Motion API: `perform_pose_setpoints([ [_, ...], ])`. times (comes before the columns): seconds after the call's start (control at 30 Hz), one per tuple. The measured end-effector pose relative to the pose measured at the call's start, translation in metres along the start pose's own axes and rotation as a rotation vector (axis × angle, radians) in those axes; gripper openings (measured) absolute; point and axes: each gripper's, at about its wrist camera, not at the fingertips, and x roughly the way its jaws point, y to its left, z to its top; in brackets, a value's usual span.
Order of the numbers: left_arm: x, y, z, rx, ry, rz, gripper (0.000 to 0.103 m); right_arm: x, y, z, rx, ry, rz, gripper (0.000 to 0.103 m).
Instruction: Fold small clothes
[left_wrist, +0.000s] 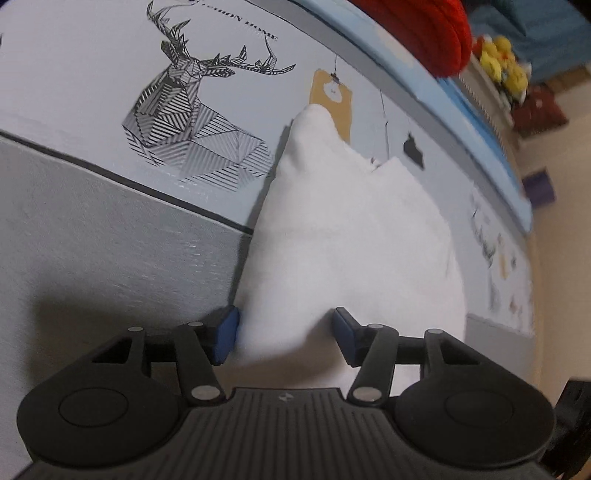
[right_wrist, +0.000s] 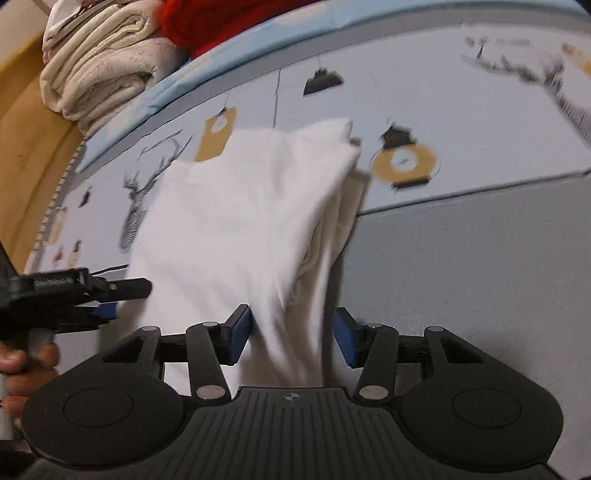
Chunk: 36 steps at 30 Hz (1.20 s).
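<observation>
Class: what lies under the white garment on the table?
The white garment lies on a printed mat with a deer and a tan tag partly showing. Anything beneath its middle is covered.

Garment (right_wrist: 251, 221) on the mat (right_wrist: 480, 266), between both grippers' fingers; folded towels (right_wrist: 99, 70) beyond the mat's far edge

Soft, matt white cloth garment (right_wrist: 243, 221) lies on a smooth printed mat (right_wrist: 461, 129). Upper left, folded cream towels (right_wrist: 99, 70) look coarse.
</observation>
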Motion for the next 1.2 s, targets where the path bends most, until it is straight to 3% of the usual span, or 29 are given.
perform_pose_setpoints([
  [0.1,0.005,-0.016,-0.004,0.058,0.010,-0.033,0.056,-0.008,-0.009,0.007,0.030,-0.060,-0.032,0.050],
  [0.23,0.007,-0.039,-0.016,0.187,-0.002,0.034,0.058,-0.004,-0.027,0.009,0.081,-0.043,-0.064,0.048],
  [0.3,0.006,-0.041,-0.020,0.218,-0.003,0.049,0.058,-0.002,-0.025,0.007,0.066,-0.038,-0.064,0.041],
  [0.4,0.006,-0.041,-0.021,0.218,-0.002,0.054,0.058,-0.002,-0.023,0.008,0.042,-0.040,-0.049,0.030],
  [0.67,0.005,-0.044,-0.025,0.231,-0.007,0.076,0.060,-0.002,-0.023,0.007,0.052,-0.045,-0.064,0.030],
  [0.87,0.004,-0.041,-0.033,0.253,0.041,0.096,0.060,-0.006,-0.014,-0.001,-0.007,-0.031,-0.099,0.030],
  [0.97,0.011,-0.039,-0.044,0.277,0.088,0.104,0.048,-0.004,-0.016,-0.006,-0.010,0.011,-0.116,0.030],
  [1.03,0.010,-0.042,-0.049,0.306,0.065,0.102,0.040,-0.007,-0.018,-0.007,0.004,0.005,-0.103,0.017],
  [1.13,0.010,-0.041,-0.054,0.279,0.078,0.057,0.035,-0.014,-0.017,-0.008,-0.001,-0.050,-0.142,0.012],
  [1.2,0.013,-0.042,-0.060,0.298,0.094,0.068,0.036,-0.014,-0.020,-0.008,0.012,-0.061,-0.175,0.013],
])
